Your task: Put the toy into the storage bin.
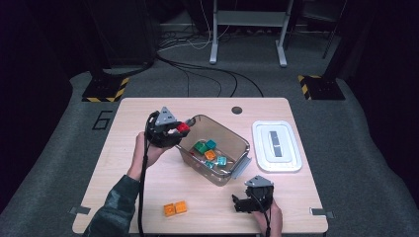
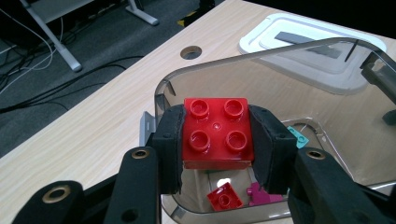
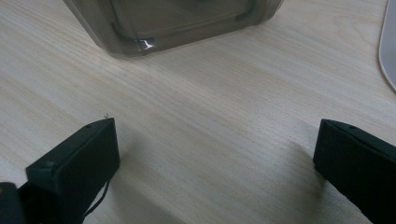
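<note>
My left gripper (image 1: 181,128) is shut on a red four-stud brick (image 2: 217,133), held over the near-left rim of a clear plastic bin (image 1: 237,159). The same red brick (image 1: 183,127) shows at the bin's left corner in the high view. Inside the bin lie several bricks: green (image 1: 200,146), teal (image 1: 211,143), orange (image 1: 210,155); a small red piece (image 2: 224,198) and a pink piece (image 2: 259,194) lie below my jaws. My right gripper (image 3: 215,158) rests low on the table near the front edge, jaws wide open with bare wood between them, the bin (image 3: 154,23) just ahead.
A pair of orange bricks (image 1: 175,209) lies on the table near the front edge. A white bin lid (image 1: 276,145) sits to the right of the bin. A round cable hole (image 1: 237,109) is at the table's far edge. Cables and stands crowd the floor beyond.
</note>
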The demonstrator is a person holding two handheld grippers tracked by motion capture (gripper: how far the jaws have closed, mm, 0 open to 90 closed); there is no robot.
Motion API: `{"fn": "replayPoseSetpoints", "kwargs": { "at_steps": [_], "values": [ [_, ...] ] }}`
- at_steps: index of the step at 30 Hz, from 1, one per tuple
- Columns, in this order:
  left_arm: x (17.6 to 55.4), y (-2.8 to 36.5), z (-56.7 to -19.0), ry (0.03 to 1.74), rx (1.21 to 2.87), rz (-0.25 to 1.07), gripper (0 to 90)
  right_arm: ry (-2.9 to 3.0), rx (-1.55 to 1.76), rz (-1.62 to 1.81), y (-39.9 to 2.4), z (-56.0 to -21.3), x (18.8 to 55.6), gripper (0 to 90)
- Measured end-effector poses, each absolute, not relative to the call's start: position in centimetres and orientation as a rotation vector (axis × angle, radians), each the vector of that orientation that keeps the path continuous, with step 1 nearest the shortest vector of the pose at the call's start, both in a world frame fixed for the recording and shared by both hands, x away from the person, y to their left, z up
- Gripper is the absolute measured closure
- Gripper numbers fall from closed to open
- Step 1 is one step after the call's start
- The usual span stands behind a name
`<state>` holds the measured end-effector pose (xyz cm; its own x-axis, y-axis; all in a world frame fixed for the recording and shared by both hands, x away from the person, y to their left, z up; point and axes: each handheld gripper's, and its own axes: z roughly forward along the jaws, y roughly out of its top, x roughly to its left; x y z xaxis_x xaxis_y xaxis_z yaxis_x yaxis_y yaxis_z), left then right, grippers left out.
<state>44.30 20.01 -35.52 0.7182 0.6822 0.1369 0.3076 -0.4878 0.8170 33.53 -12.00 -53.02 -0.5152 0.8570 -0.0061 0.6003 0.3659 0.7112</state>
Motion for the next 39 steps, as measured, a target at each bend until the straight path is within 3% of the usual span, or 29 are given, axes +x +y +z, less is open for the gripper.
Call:
{"fn": "replayPoseSetpoints", "kwargs": {
  "at_steps": [34,39],
  "values": [
    [47.1,18.0,-38.5,0.809,2.167,0.51,57.7,2.252,1.278,0.94,-12.0,-53.0,33.5,0.0],
    [46.7,18.3,-38.4,0.859,2.138,0.509,33.3,2.253,1.28,0.942,-12.0,-53.0,33.5,0.0]
  ]
}}
